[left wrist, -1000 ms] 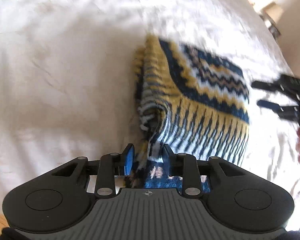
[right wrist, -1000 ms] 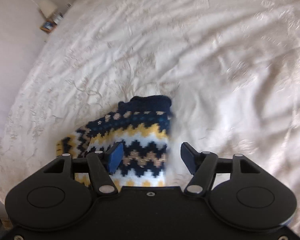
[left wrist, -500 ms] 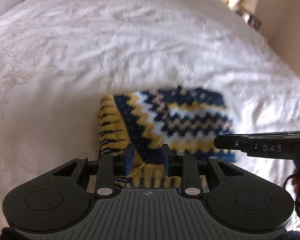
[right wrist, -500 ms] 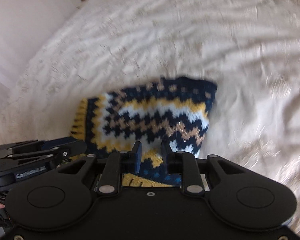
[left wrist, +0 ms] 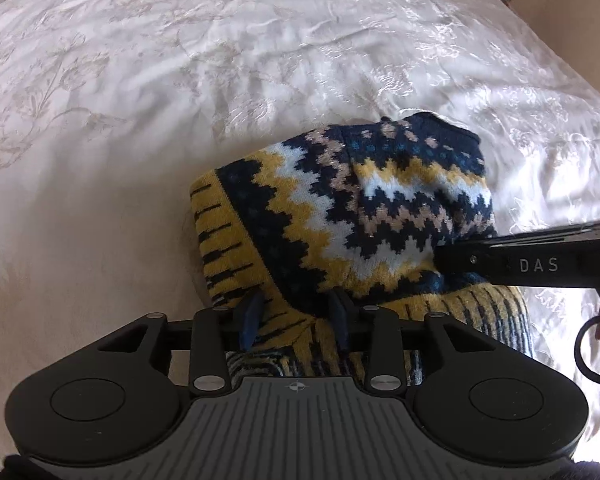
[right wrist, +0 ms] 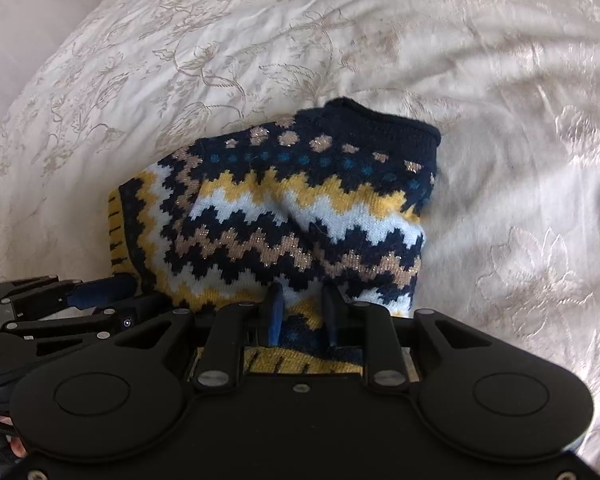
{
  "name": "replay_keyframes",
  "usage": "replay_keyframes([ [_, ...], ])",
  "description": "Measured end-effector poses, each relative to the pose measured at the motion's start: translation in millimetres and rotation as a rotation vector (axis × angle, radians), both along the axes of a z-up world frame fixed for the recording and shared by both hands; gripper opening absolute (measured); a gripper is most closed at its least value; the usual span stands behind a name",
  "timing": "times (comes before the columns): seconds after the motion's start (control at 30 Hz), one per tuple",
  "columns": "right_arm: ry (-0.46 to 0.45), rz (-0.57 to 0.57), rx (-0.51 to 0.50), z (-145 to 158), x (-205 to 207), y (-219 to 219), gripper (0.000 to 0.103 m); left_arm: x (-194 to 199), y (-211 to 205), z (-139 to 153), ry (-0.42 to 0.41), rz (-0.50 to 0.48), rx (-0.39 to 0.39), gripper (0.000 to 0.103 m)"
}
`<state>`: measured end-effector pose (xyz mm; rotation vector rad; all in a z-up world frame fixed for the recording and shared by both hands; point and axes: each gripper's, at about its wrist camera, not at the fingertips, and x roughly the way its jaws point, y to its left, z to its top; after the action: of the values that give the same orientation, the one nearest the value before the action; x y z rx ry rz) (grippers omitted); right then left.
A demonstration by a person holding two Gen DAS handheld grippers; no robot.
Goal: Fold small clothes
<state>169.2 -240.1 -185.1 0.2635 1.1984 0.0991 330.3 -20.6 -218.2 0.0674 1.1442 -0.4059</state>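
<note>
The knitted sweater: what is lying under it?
The knitted sweater lies on the white embroidered bedspread, which shows all around it. Its upper layer is folded over a yellow-striped layer at the near edge. Anything else beneath is covered.

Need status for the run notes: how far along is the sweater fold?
Done: the knit sweater lies doubled over on the bedspread, patterned layer on top of the yellow hem. In hand: the right gripper pinches the near edge; the left gripper has just been opening, fabric between its fingers. Left: release, then any further fold and smoothing.
</note>
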Motion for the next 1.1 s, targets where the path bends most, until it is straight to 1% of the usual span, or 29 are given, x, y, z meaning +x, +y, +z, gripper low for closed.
replay_keyframes([
  [0.03, -0.021, 0.001, -0.003, 7, -4, 0, 0.035, -2, 1, 4, -0.010, -0.005, 0.001, 0.037],
  [0.1, -0.096, -0.011, 0.000, 22, -17, -2, 0.040, -8, 2, 18, -0.049, -0.010, 0.012, 0.040],
  [0.13, -0.136, -0.022, 0.003, 31, -26, -3, 0.047, -13, 4, 25, -0.078, -0.010, 0.022, 0.041],
  [0.17, -0.171, -0.032, 0.012, 39, -37, -5, 0.050, -19, 6, 33, -0.113, -0.011, 0.025, 0.043],
  [0.23, -0.191, -0.036, 0.024, 47, -55, -5, 0.050, -26, 9, 40, -0.139, -0.012, 0.017, 0.043],
  [0.3, -0.181, -0.027, 0.017, 46, -68, 1, 0.050, -29, 11, 37, -0.125, -0.007, 0.018, 0.043],
  [0.37, -0.141, -0.017, -0.009, 39, -73, 10, 0.050, -28, 11, 24, -0.084, -0.006, 0.031, 0.043],
  [0.43, -0.108, -0.011, -0.032, 28, -72, 17, 0.050, -26, 11, 11, -0.056, 0.001, 0.050, 0.049],
  [0.47, -0.101, -0.001, -0.050, 24, -71, 20, 0.050, -25, 11, 5, -0.044, 0.004, 0.051, 0.054],
  [0.53, -0.084, 0.040, -0.103, 15, -64, 27, 0.050, -23, 14, -1, -0.026, 0.025, 0.037, 0.058],
  [0.57, -0.084, 0.059, -0.123, 12, -60, 30, 0.050, -20, 15, -3, -0.014, 0.041, 0.033, 0.063],
  [0.6, -0.084, 0.061, -0.129, 10, -55, 31, 0.050, -18, 16, -4, -0.006, 0.054, 0.033, 0.066],
  [0.7, -0.077, 0.039, -0.115, 9, -49, 29, 0.051, -14, 17, -5, 0.004, 0.060, 0.029, 0.071],
  [0.8, -0.085, 0.026, -0.109, 9, -52, 28, 0.052, -11, 17, -6, 0.012, 0.061, 0.025, 0.073],
  [0.9, -0.095, 0.016, -0.113, 10, -56, 32, 0.054, -10, 19, -7, 0.031, 0.079, 0.000, 0.073],
  [0.93, -0.095, 0.012, -0.109, 11, -56, 32, 0.057, -9, 19, -7, 0.040, 0.090, -0.007, 0.073],
  [0.97, -0.094, 0.008, -0.099, 11, -56, 33, 0.062, -8, 19, -7, 0.049, 0.103, -0.014, 0.072],
  [1.0, -0.094, 0.005, -0.083, 11, -56, 33, 0.065, -6, 18, -7, 0.055, 0.115, -0.022, 0.072],
  [1.03, -0.096, 0.002, -0.072, 11, -55, 34, 0.072, -6, 18, -6, 0.058, 0.121, -0.032, 0.071],
  [1.1, -0.097, 0.008, -0.061, 11, -54, 38, 0.083, -5, 20, -7, 0.066, 0.121, -0.070, 0.069],
])
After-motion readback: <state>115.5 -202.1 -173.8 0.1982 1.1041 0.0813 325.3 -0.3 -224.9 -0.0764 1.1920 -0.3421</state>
